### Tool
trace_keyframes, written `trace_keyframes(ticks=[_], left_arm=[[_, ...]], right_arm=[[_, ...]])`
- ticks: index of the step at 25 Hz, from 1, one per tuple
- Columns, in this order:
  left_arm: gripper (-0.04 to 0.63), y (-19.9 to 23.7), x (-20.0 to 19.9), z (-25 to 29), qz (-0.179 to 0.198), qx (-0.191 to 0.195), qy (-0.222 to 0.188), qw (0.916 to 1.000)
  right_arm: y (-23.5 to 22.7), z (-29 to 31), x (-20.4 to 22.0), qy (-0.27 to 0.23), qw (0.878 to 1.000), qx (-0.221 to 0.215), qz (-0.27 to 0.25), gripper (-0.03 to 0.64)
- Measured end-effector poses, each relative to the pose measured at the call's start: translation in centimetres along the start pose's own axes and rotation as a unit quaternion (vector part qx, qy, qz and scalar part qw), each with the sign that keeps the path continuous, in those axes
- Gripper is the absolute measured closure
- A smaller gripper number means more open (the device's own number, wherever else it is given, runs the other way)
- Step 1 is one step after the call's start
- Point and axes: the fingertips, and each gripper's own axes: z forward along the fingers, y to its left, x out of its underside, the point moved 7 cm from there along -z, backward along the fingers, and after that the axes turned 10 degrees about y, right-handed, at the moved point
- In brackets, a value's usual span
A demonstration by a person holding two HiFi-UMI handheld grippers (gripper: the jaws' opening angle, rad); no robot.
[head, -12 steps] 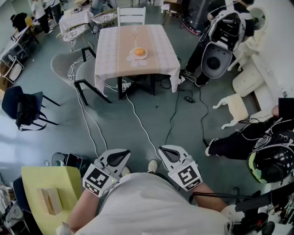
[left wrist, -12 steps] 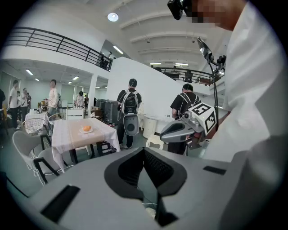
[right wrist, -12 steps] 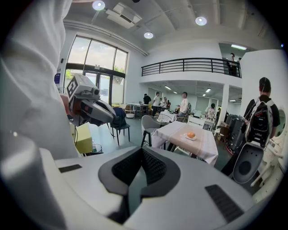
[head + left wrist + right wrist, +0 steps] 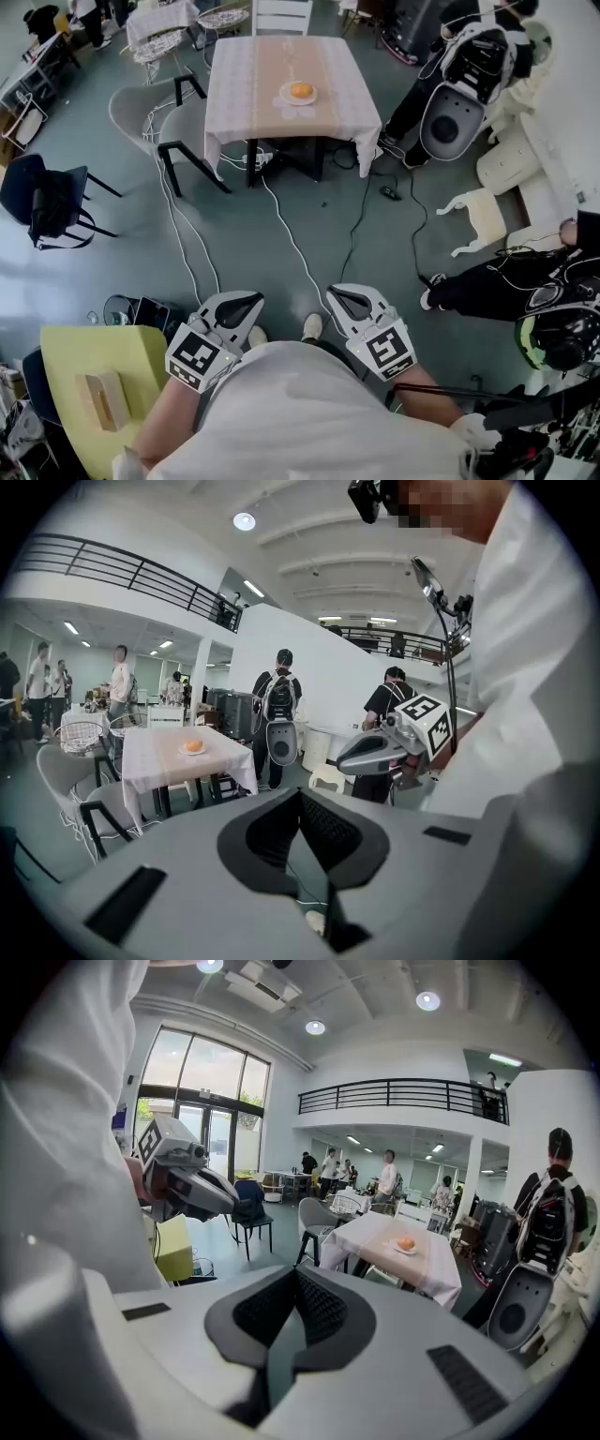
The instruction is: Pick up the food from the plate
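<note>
An orange round piece of food (image 4: 301, 90) lies on a small white plate (image 4: 287, 95) on a table with a pale cloth (image 4: 239, 94), far ahead across the floor. Both gripper views also show the food (image 4: 193, 746) (image 4: 405, 1242) at a distance. My left gripper (image 4: 249, 302) and right gripper (image 4: 337, 293) are held close to my body, side by side, far from the table. Both are shut with nothing between the jaws (image 4: 302, 855) (image 4: 284, 1340). Each gripper view shows the other gripper, the right one (image 4: 349, 758) and the left one (image 4: 225, 1206).
Grey chairs (image 4: 141, 117) stand left of the table, a white chair (image 4: 281, 14) behind it. Cables (image 4: 281, 225) trail over the floor. A person with a backpack device (image 4: 459, 94) stands at the right, another person (image 4: 525, 291) is low right. A yellow stand with a box (image 4: 98, 394) sits at my left.
In the head view the table, plate and food have shifted up and a little right. Both grippers stay shut and close to my body.
</note>
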Motion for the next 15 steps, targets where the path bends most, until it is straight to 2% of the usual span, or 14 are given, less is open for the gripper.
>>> trace_keyframes(ticks=[10,13,15], left_arm=[[0.585,4.8,2.2,-1.7,-0.018,0.000,-0.010,0.9998],[0.584,6.8,1.6,0.2,-0.025,0.004,-0.007,0.9997],[0.565,8.2,0.5,2.2,-0.024,0.006,-0.006,0.9997]], right_arm=[[1.9,4.3,-1.7,0.010,1.000,-0.006,0.019,0.603],[0.0,5.5,-1.8,0.012,1.000,-0.009,0.023,0.601],[-2.5,6.2,-1.8,0.008,0.999,-0.001,0.035,0.576]])
